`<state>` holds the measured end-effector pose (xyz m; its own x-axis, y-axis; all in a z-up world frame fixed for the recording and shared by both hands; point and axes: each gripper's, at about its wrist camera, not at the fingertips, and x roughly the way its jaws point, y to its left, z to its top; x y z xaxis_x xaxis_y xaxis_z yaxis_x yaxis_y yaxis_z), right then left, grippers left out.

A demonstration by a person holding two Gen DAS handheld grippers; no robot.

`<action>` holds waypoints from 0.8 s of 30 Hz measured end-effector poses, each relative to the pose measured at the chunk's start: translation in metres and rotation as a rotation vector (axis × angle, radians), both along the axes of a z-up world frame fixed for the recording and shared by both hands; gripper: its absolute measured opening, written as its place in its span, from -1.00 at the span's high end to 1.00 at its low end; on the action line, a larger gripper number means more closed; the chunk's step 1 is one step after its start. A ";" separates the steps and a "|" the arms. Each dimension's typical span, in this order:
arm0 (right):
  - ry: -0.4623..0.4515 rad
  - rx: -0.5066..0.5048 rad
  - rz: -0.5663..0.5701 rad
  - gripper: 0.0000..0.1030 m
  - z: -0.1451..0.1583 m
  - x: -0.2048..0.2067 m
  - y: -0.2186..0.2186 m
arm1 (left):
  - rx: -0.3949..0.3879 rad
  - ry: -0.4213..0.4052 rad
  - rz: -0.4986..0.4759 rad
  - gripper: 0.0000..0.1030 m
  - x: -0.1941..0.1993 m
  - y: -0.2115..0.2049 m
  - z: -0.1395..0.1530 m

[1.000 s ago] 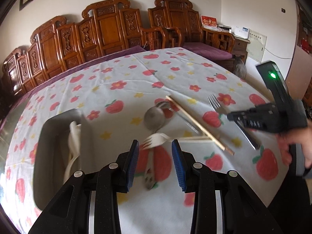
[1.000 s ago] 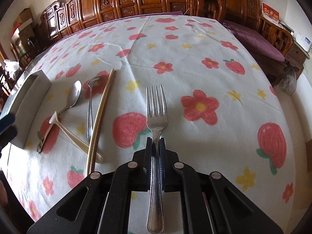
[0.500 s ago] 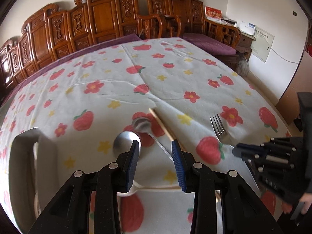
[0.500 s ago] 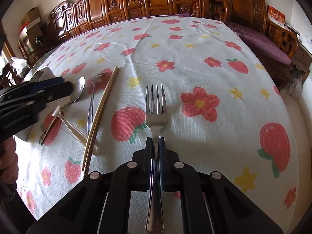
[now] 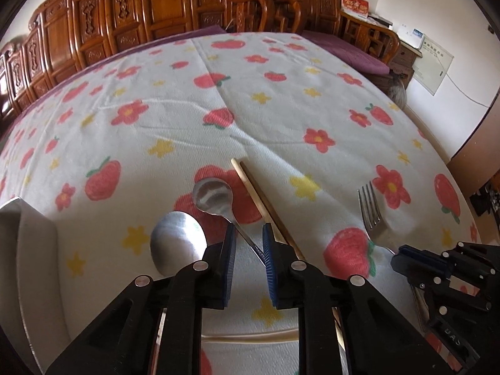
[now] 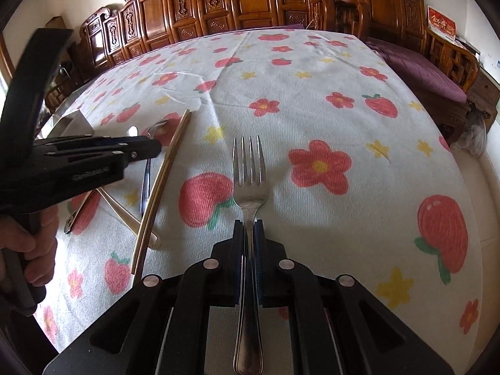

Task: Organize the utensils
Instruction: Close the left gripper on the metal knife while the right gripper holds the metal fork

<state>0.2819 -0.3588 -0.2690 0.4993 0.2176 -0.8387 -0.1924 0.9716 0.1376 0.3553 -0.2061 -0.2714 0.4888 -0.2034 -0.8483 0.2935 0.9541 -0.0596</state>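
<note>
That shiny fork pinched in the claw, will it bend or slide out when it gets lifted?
The fork looks like solid metal, so it should stay stiff. The right claw pinches only its narrow neck, so the polished handle might slip or swivel a little. Lying flat on the tablecloth, it probably won't roll.

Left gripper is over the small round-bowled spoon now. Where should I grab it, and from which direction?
Grip the small spoon on its thin handle just behind the bowl, coming straight down with the left gripper, jaws either side. The handle lies flat; the chopsticks run close beside it, so stay narrow.
</note>
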 end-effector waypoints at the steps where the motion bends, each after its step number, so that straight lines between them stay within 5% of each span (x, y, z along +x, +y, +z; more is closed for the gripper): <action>1: 0.002 0.003 0.000 0.84 0.000 0.000 -0.001 | 0.000 0.002 0.001 0.69 0.001 0.000 -0.001; 12: 0.008 0.003 0.003 0.82 0.000 0.000 0.000 | 0.015 -0.005 0.011 0.69 -0.001 -0.001 -0.002; 16: 0.007 -0.007 0.004 0.82 0.000 0.000 0.001 | 0.003 -0.006 0.005 0.97 -0.004 0.002 0.000; 24: 0.002 -0.031 0.010 0.82 0.000 -0.002 0.003 | -0.019 -0.022 -0.002 0.98 -0.012 0.009 0.013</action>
<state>0.2798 -0.3554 -0.2694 0.4954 0.1967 -0.8461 -0.2019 0.9734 0.1081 0.3434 -0.1968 -0.2580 0.5066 -0.2205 -0.8335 0.2968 0.9522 -0.0714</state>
